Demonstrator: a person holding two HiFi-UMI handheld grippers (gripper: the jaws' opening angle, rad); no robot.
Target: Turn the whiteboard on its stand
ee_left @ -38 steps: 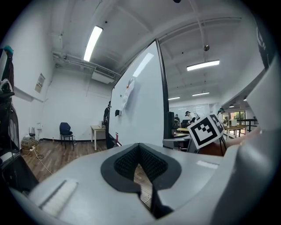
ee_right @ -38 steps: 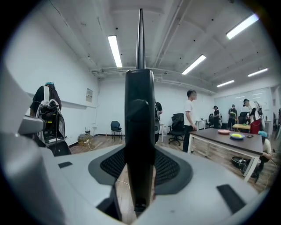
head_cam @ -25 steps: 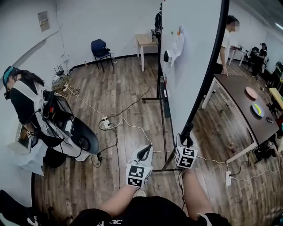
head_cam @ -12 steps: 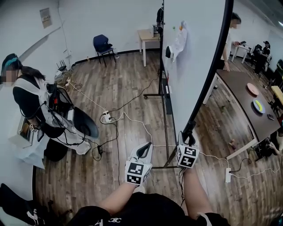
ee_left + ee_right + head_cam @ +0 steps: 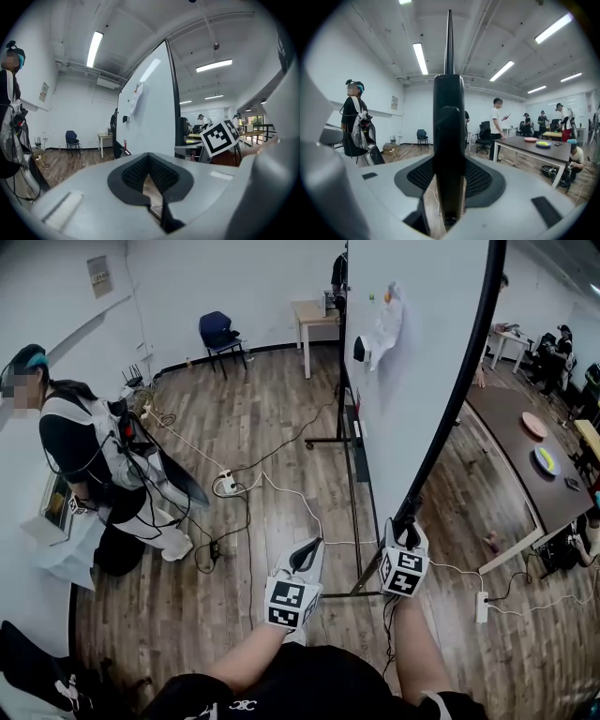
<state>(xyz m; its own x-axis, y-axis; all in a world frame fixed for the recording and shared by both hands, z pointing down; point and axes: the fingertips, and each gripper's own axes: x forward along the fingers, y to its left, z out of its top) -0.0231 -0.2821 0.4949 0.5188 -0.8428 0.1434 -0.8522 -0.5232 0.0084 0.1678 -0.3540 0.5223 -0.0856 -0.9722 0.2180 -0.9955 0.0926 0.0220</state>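
Clamped the right gripper (image 5: 406, 529) on the black edge (image 5: 449, 140) of the board (image 5: 412, 381), low down near the bottom corner. Pinched that edge tight between both pads, as seen plainly in the right gripper view. Held the left gripper (image 5: 304, 559) near by, a little lower and off to the left, apart from the board. Had its jaws shut tip to tip on nothing at all. Found the board up on its stand (image 5: 350, 460) in the middle of the wood floor (image 5: 262, 418), with the thin edge pointing back at the grippers. Faced the white side toward the left, where a person (image 5: 89, 451) stood with some gear. Saw the dark table (image 5: 511, 432) over on the right, behind the board. Saw a white cloth (image 5: 386, 326) hanging high up on the white side. So, got the first part done, most likely: took hold of the board in a good spot for pushing. Looked to be partway into the turn at best. Could not tell from here how much of the turn was done. Had the big part left to do, by the look of it: swing the edge around until the board faced the other way, then let go. Needed only the right gripper for that, maybe with a push from the left one.
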